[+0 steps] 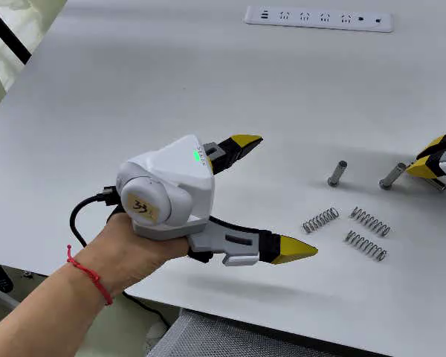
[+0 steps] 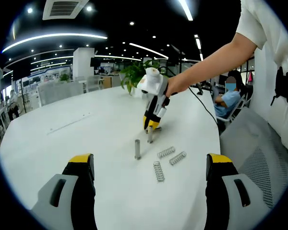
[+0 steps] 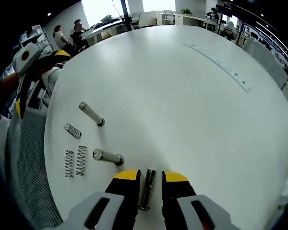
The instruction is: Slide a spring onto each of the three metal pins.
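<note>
Two metal pins stand on the white table, and a third pin lies flat at the right edge. My right gripper is shut on that lying pin, which sits between the yellow fingertips. Three springs lie loose in front of the pins. My left gripper hovers to their left, open wide and holding nothing. In the left gripper view the standing pins and the springs lie ahead, with the right gripper behind them.
A white power strip lies at the far edge of the table. The near table edge runs just below my left gripper, with a grey chair below it. People sit at desks in the background.
</note>
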`<control>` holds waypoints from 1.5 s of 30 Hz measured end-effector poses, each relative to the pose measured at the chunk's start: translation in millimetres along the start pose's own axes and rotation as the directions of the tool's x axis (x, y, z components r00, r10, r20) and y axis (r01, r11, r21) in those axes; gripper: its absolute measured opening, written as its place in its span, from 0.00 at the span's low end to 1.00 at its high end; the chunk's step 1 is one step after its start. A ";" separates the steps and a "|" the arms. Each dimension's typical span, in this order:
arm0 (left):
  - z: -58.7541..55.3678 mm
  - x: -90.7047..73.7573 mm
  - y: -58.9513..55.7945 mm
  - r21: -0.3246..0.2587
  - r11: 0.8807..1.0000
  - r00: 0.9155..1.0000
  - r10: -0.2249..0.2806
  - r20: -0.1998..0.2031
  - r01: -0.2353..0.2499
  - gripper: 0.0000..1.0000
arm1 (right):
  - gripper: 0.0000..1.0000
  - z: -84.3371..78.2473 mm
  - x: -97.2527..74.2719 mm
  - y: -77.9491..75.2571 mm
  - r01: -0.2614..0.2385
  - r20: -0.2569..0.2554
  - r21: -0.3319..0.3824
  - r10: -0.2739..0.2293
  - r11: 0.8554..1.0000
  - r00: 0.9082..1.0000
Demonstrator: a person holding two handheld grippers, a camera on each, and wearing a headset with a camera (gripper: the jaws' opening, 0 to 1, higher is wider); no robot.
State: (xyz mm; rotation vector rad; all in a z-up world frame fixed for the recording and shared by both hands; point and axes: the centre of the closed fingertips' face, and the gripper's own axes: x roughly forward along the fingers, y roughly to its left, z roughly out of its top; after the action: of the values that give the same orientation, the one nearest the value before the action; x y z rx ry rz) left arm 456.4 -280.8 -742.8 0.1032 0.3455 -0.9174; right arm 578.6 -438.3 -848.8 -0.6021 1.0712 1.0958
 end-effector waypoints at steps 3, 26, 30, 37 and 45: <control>-0.1 0.0 0.0 -0.003 1.000 1.000 0.001 0.002 -0.001 0.96 | 0.13 -1.4 2.1 0.2 -0.004 -0.016 0.000 0.004 1.000 1.000; 1.0 2.1 0.2 -0.015 1.000 1.000 0.001 0.011 -0.001 0.95 | 0.05 -1.0 3.8 0.2 0.012 -0.044 -0.017 -0.013 1.000 0.999; 1.2 1.7 -0.1 -0.017 1.000 1.000 0.003 0.013 -0.003 0.95 | 0.05 -2.5 4.6 -2.6 0.020 -0.048 -0.015 -0.021 1.000 0.999; 1.5 0.7 -0.2 -0.015 1.000 1.000 0.004 0.011 -0.004 0.95 | 0.05 -3.6 4.0 -1.4 0.024 -0.048 -0.012 -0.024 1.000 0.999; 2.5 0.7 -1.4 -0.012 1.000 1.000 0.003 0.013 -0.003 0.95 | 0.05 -4.4 -0.7 2.0 0.028 -0.041 -0.020 -0.028 0.999 0.999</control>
State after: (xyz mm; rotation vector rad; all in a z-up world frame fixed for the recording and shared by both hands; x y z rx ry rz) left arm 456.3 -282.7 -740.7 0.0866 0.3385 -0.9123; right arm 575.0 -441.5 -849.7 -0.6558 1.0862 1.0742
